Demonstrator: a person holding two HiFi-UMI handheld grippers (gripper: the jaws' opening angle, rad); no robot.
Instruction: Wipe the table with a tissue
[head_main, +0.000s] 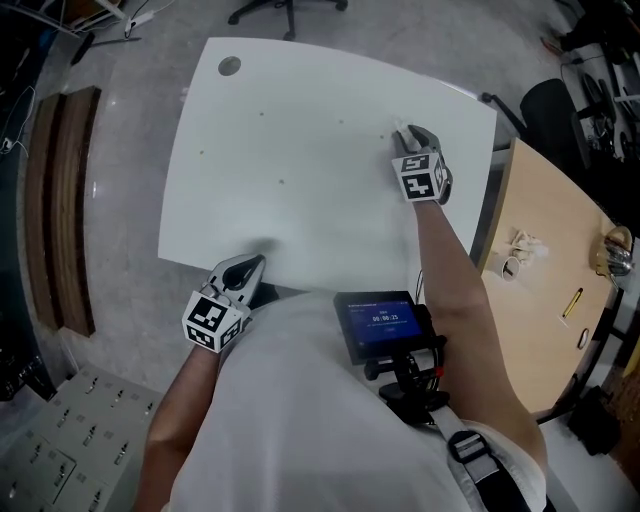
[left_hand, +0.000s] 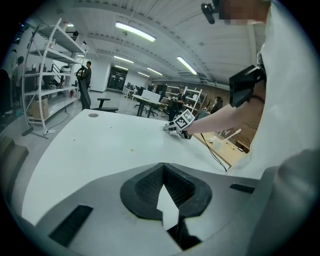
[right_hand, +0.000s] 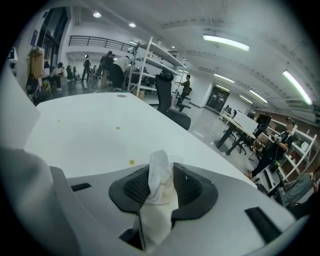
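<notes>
- The right gripper (right_hand: 162, 176) has its fingers pinching the tissue (right_hand: 159, 195), a stained wad poking past the tips, near the far right edge of the white table (head_main: 300, 215).
- Small yellowish spots (right_hand: 131, 162) lie just ahead. In my judgement the wad, not the bare tips, should press flat on them.
- Overlapping strokes toward the near edge would likely cover most.
- The left gripper (head_main: 243, 272), fingers pressed together on nothing, is at the near edge, clear of that path.

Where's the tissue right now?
The tissue is clamped in the right gripper, at the white table's far right side in the head view.
</notes>
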